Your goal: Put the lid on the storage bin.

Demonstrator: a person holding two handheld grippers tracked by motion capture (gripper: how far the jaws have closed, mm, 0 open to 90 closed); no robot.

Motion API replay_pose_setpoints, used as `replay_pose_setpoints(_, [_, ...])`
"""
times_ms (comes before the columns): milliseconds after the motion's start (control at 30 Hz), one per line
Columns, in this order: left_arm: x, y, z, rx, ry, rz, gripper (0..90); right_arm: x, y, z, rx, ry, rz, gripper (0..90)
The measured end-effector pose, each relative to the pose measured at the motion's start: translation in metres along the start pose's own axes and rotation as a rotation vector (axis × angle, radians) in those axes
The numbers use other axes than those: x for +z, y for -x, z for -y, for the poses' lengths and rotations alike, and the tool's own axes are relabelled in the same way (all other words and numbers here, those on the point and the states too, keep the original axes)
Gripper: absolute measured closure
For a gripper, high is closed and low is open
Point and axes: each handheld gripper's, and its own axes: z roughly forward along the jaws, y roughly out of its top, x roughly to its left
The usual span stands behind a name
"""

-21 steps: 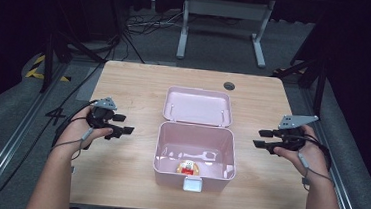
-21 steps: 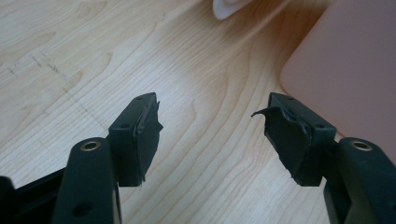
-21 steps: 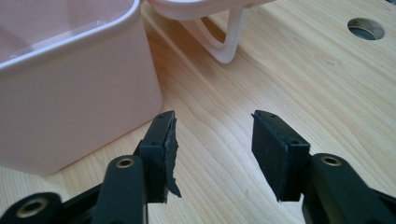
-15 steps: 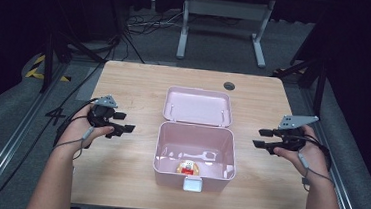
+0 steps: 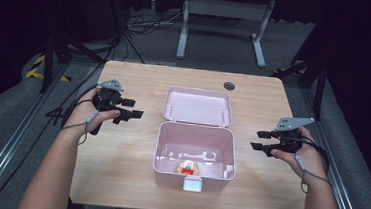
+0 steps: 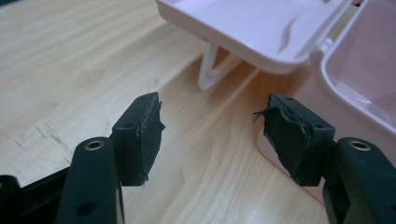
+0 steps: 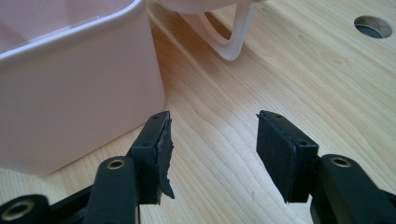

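- A pink box [image 5: 194, 153] stands open near the middle of the wooden counter [image 5: 118, 169], towards the counter's near edge, with its white latch [image 5: 191, 185] facing that edge.
- Its lid [image 5: 198, 106] is swung back flat behind it, inside up, towards the far edge; the white handle [image 6: 210, 70] of the lid rests on the wood beneath it.
- A small red and yellow object [image 5: 187, 167] lies on the box floor by the front wall; what it is cannot be told.
- The left gripper [image 5: 132, 109] is held level above the counter's left side, pointing at the box and apart from it. Its fingers [image 6: 142, 135] stand wide open, nothing between them, bare wood below.
- The right gripper [image 5: 260, 140] is held level over the right side, just beside the box's right wall, not touching. Its fingers [image 7: 280, 151] are open too and hold nothing.
- A round cable hole [image 5: 229, 85] sits in the counter by the far edge.
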Motion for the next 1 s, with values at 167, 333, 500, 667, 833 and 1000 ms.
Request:
replay_pose_setpoints(167, [0.006,0.001,-0.017,0.016,0.010,0.029,35.8,0.000,-0.002,0.002,0.018,0.025,-0.025,45.1])
replay_pose_setpoints(333, [0.011,0.001,-0.032,0.013,0.040,0.024,35.6,-0.003,-0.006,0.003,0.020,0.040,-0.018,44.8])
replay_pose_setpoints(500, [0.022,-0.005,-0.042,-0.034,0.112,0.032,34.8,-0.004,-0.006,0.005,0.023,0.041,-0.005,44.6])
replay_pose_setpoints(667, [0.033,-0.008,-0.049,-0.007,0.095,-0.008,35.0,-0.002,-0.004,0.006,0.024,0.023,0.001,44.3])
replay_pose_setpoints(833, [0.047,-0.009,-0.065,-0.022,0.110,-0.018,34.5,0.001,0.000,0.002,0.029,0.024,-0.008,43.4])
replay_pose_setpoints(1000, [0.063,-0.013,-0.076,-0.054,0.105,-0.020,33.6,0.006,0.003,-0.004,0.028,0.028,-0.019,43.0])
